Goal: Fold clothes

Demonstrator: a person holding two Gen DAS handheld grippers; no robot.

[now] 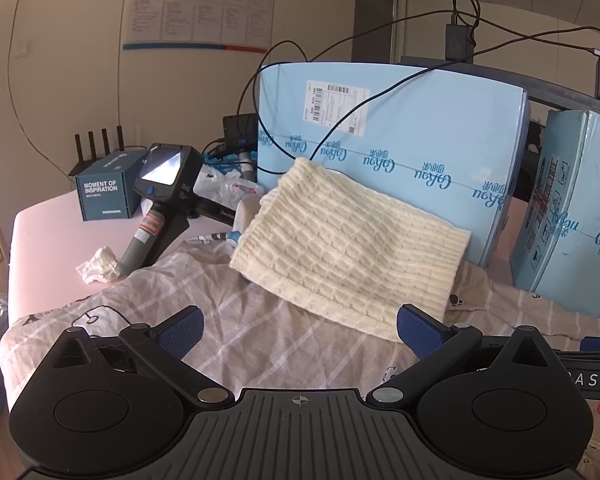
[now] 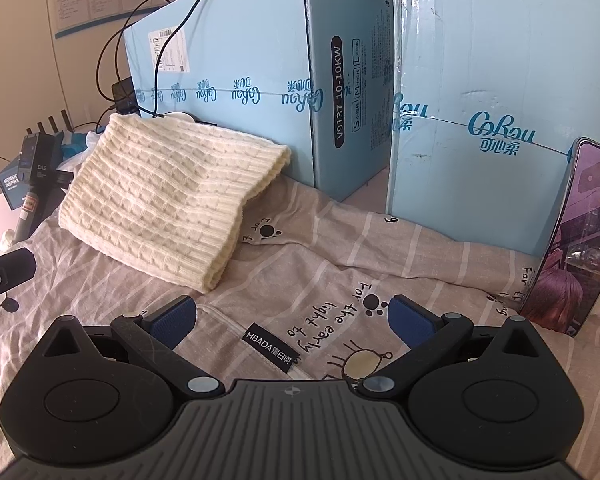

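Observation:
A cream knitted sweater (image 1: 340,244) lies folded into a rectangle, its far edge propped against a light blue carton (image 1: 412,136). It also shows in the right wrist view (image 2: 160,200). It rests on a grey-pink checked sheet (image 1: 228,312) with cartoon prints and text (image 2: 340,280). My left gripper (image 1: 300,330) is open and empty, just in front of the sweater's near edge. My right gripper (image 2: 292,322) is open and empty over the sheet, to the right of the sweater, above a black HBADA label (image 2: 273,347).
Two light blue cartons (image 2: 236,64) (image 2: 500,100) stand behind the sheet. A phone (image 2: 572,240) leans on the right carton. At left are a handheld device (image 1: 160,200), a dark box (image 1: 104,192), a crumpled tissue (image 1: 100,266), cables (image 1: 260,92) and plastic bags (image 1: 228,188). The other gripper's tip shows at the left edge of the right wrist view (image 2: 4,272).

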